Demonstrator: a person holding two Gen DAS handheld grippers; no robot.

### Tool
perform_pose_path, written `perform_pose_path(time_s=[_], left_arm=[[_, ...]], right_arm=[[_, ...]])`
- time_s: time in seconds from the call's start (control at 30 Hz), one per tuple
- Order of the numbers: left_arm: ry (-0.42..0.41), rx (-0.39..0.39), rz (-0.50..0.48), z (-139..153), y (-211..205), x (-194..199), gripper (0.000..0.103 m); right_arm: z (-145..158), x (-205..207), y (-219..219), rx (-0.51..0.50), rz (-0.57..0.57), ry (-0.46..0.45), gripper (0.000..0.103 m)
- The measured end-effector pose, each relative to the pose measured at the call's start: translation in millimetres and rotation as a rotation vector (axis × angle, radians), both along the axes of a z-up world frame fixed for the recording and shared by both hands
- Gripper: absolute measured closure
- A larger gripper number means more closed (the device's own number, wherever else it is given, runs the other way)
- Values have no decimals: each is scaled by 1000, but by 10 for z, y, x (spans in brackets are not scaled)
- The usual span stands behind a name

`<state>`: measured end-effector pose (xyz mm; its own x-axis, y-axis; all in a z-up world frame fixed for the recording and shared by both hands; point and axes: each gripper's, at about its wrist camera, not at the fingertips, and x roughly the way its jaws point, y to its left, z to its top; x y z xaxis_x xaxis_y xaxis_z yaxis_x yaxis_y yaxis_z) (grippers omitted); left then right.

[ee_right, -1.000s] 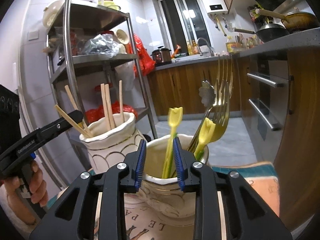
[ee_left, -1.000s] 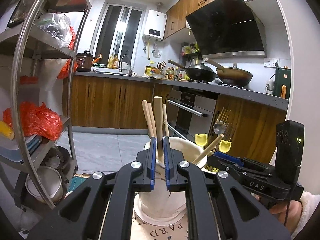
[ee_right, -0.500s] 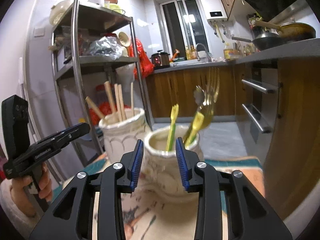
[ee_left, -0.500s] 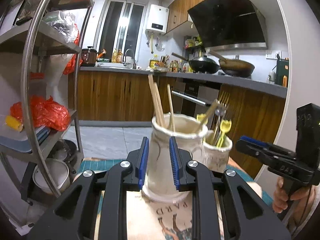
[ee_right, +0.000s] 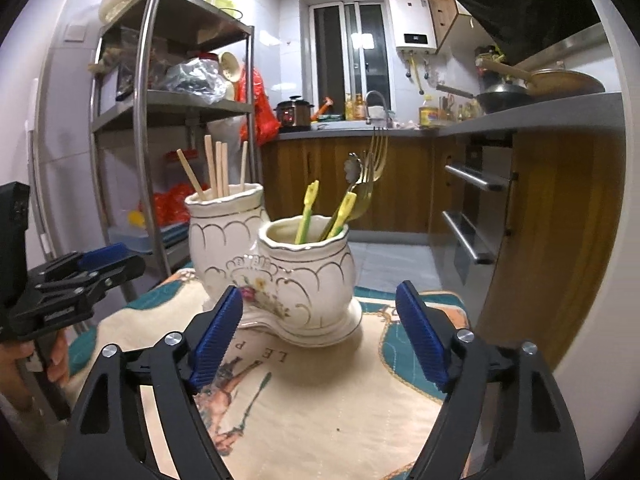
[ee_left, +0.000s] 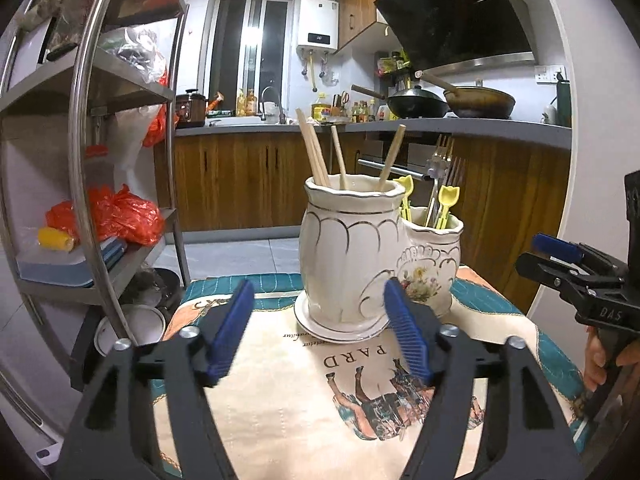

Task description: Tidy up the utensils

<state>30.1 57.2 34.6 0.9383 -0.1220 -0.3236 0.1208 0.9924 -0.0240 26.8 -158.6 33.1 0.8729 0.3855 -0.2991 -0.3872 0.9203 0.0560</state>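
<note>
A tall white ceramic holder (ee_left: 346, 256) (ee_right: 222, 236) holds several wooden chopsticks (ee_left: 318, 156) (ee_right: 218, 168). Joined to it, a shorter white holder (ee_left: 434, 256) (ee_right: 310, 272) holds yellow-handled utensils (ee_left: 444, 206) (ee_right: 307, 212) and gold forks (ee_right: 374, 168). Both stand on a printed cloth (ee_left: 320, 396) (ee_right: 320, 392). My left gripper (ee_left: 320, 320) is open and empty, a little in front of the tall holder. My right gripper (ee_right: 320, 324) is open and empty, in front of the short holder. Each gripper shows at the edge of the other's view.
A metal shelf rack (ee_left: 84, 152) (ee_right: 140, 120) with red bags and bowls stands to the left of the table. Wooden kitchen cabinets, an oven (ee_right: 476, 208) and a counter with woks (ee_left: 448, 100) are behind and to the right.
Both grippers have drawn back from the holders and opened wide. The left gripper let go of a chopstick, which now stands in the tall holder.
</note>
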Motion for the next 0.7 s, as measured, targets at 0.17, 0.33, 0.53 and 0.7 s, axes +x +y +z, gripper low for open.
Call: perform_pose_path(time_s=[0.17,0.33,0.53,0.7], left_arm=[[-12,8,16,11,-13,-15,17],[-33,-9,28,31,-2,-35,6],[-39,7,32,38,-47,-35,6],[-52,25,20,48,-79,-53,6]], right_arm=[[-8,-32,34,-8,0,-32,15],[-26,-64,84,-36,-4,-59,12],[-7,-59,61,-21,-35,-69,10],[-8,-103,81,-23,-30,-90,10]])
